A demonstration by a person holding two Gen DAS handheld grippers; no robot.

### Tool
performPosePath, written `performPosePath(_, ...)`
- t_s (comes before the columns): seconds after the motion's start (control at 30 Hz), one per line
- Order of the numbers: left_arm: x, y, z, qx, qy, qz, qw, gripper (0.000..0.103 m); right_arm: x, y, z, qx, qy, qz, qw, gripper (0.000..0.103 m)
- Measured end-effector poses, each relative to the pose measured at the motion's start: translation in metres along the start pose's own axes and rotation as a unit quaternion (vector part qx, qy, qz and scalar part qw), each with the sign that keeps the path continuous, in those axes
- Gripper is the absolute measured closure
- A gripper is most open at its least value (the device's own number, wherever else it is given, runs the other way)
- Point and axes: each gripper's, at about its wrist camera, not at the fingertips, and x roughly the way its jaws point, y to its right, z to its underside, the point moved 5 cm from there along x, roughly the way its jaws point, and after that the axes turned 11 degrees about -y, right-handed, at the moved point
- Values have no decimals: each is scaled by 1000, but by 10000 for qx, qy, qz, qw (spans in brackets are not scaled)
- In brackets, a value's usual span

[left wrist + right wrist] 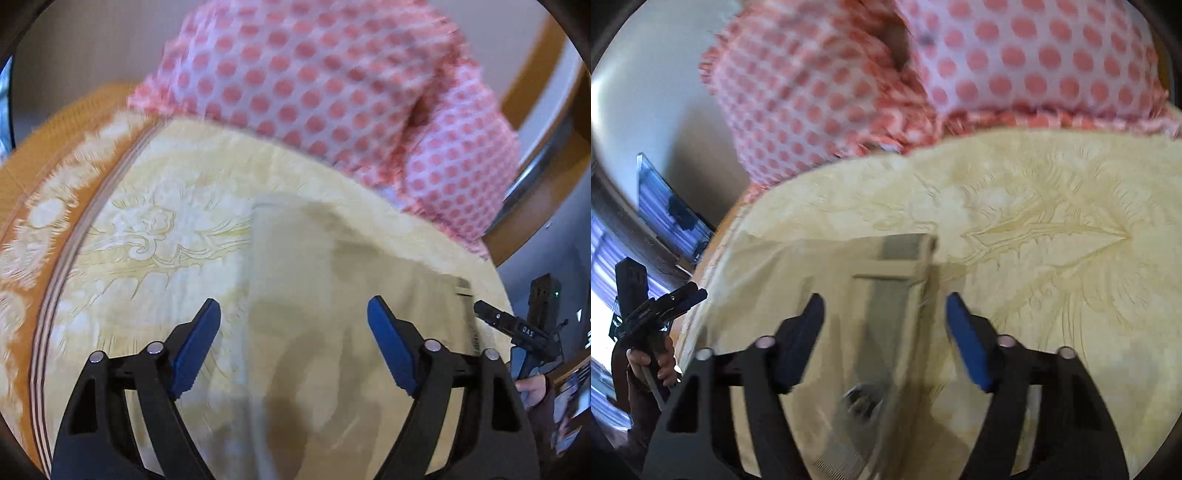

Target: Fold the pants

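Note:
Beige pants [332, 280] lie flat on a cream embroidered bedspread [166, 229]. My left gripper [293, 321] is open above the pants, blue pads apart, holding nothing. In the right wrist view the pants' waistband [897, 269] with a metal button [862, 400] lies under my right gripper [884, 314], which is open and empty. The right gripper also shows at the right edge of the left wrist view [517, 328]. The left gripper shows at the left edge of the right wrist view [665, 306], held in a hand.
A pink polka-dot blanket [332, 92] is heaped at the far side of the bed, also in the right wrist view [997, 66]. An orange patterned border [44, 206] runs along the bed's left. A wooden frame [539, 92] stands at right. A window [613, 258] is at left.

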Motion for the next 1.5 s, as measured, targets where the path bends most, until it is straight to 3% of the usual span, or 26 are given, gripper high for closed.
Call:
performPosePath(0.07, 19, -6, -5, -113, -376, 201, 9990, 25, 12, 5, -5, 48, -137, -46, 9999, 40)
performPosePath(0.1, 20, -4, -6, -62, -316, 188, 9993, 25, 12, 4, -6, -5, -97, -32, 9999, 41)
performPosePath(0.17, 24, 1, -11, 42, -377, 311, 9988, 26, 13, 1, -4, -157, -141, -40, 9998, 55)
performPosePath(0.23, 27, 6, -10, 93, -426, 561, 9975, 26, 12, 0, -5, -276, -123, -60, 9995, 57)
performPosePath(0.37, 34, 13, -12, 258, -459, 481, 9975, 26, 14, 6, -10, -226, -81, -189, 9995, 60)
performPosePath(0.47, 32, 9, -12, 132, -452, 589, 9972, 31, 12, 1, -12, -363, -37, -219, 9991, 74)
performPosePath(0.6, 31, -4, -16, -234, -430, 1001, 9938, 36, 15, 2, -16, -290, -90, -256, 9992, 72)
performPosePath(0.67, 31, -9, -16, -411, -376, 1075, 9926, 54, 14, 2, -16, -282, -83, -373, 9989, 78)
performPosePath(0.7, 34, -10, -14, -414, -403, 915, 9941, 76, 12, 2, -16, -272, -70, -516, 9983, 85)
performPosePath(0.73, 33, -9, -13, -358, -372, 845, 9951, 88, 8, 1, -16, -226, -49, -731, 9971, 88)
performPosePath(0.8, 28, -5, -12, -278, -352, 932, 9946, 95, 2, 0, -18, -156, -13, -971, 9952, 89)
performPosePath(0.93, 20, 6, -20, -75, -290, 830, 9961, 97, -7, -1, -28, 22, -31, -1220, 9925, 90)
performPosePath(1.03, 16, 25, -43, 245, -141, 710, 9971, 97, -18, -1, -51, 44, 100, -1255, 9920, 91)
performPosePath(1.23, 50, 60, -122, 477, 244, 385, 9978, 97, -31, 25, -129, 192, 832, -828, 9929, 91)
performPosePath(1.3, 74, 63, -139, 459, 139, 307, 9984, 96, -18, 41, -143, 356, 787, -631, 9943, 91)
performPosePath(1.37, 102, 62, -145, 428, -100, 39, 9990, 96, 7, 57, -146, 557, 456, -226, 9971, 91)
performPosePath(1.43, 124, 55, -141, 274, -228, -185, 9992, 88, 31, 69, -140, 702, 147, 134, 9973, 79)
performPosePath(1.47, 124, 53, -139, 241, -151, -159, 9995, 87, 32, 70, -139, 713, 173, 137, 9972, 78)
performPosePath(1.5, 120, 50, -137, 180, -136, -129, 9997, 84, 29, 70, -137, 704, 131, 180, 9973, 68)
